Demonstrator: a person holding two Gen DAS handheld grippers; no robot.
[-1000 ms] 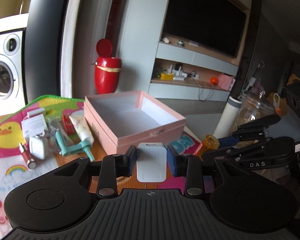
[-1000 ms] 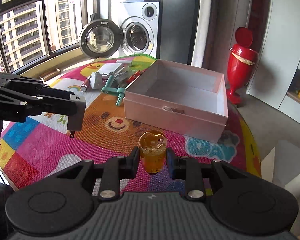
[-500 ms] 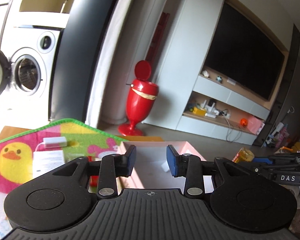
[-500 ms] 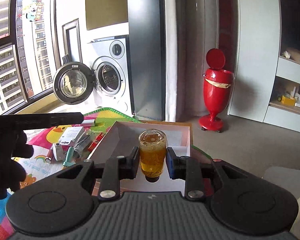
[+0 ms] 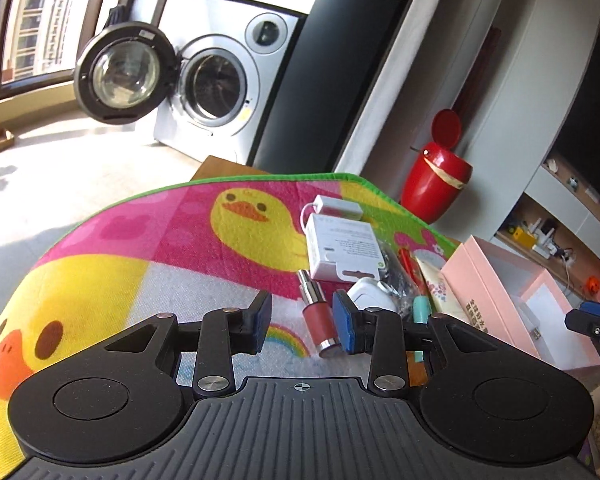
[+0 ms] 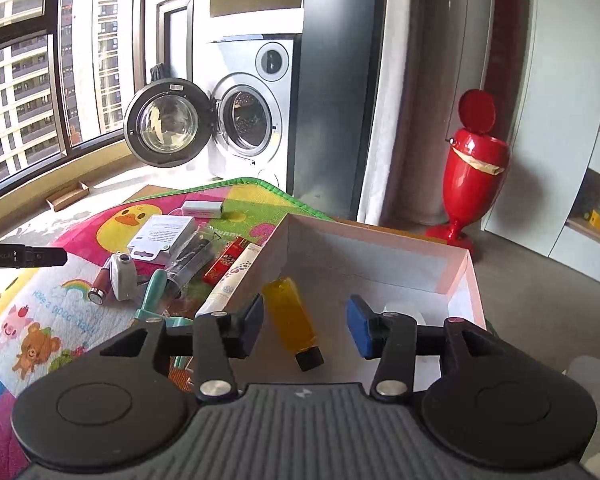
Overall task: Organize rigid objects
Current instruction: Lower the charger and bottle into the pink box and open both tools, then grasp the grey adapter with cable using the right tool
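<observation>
From the left wrist, our left gripper (image 5: pixel 302 326) hangs with fingers apart and empty, aimed at the lipstick (image 5: pixel 316 322) in the pile still unsorted on the mat (image 5: pixel 120 248) — part of that pile hides behind the right finger. From the right wrist, our right gripper (image 6: pixel 306 326) is spread wide over the pink box (image 6: pixel 458 276), the amber bottle (image 6: pixel 290 318) lying loose inside — a white thing beyond stays half hidden.

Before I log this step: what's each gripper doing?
Left gripper: open, holding nothing, above the play mat.
Right gripper: open, empty; amber bottle lies loose in the pink box.
</observation>
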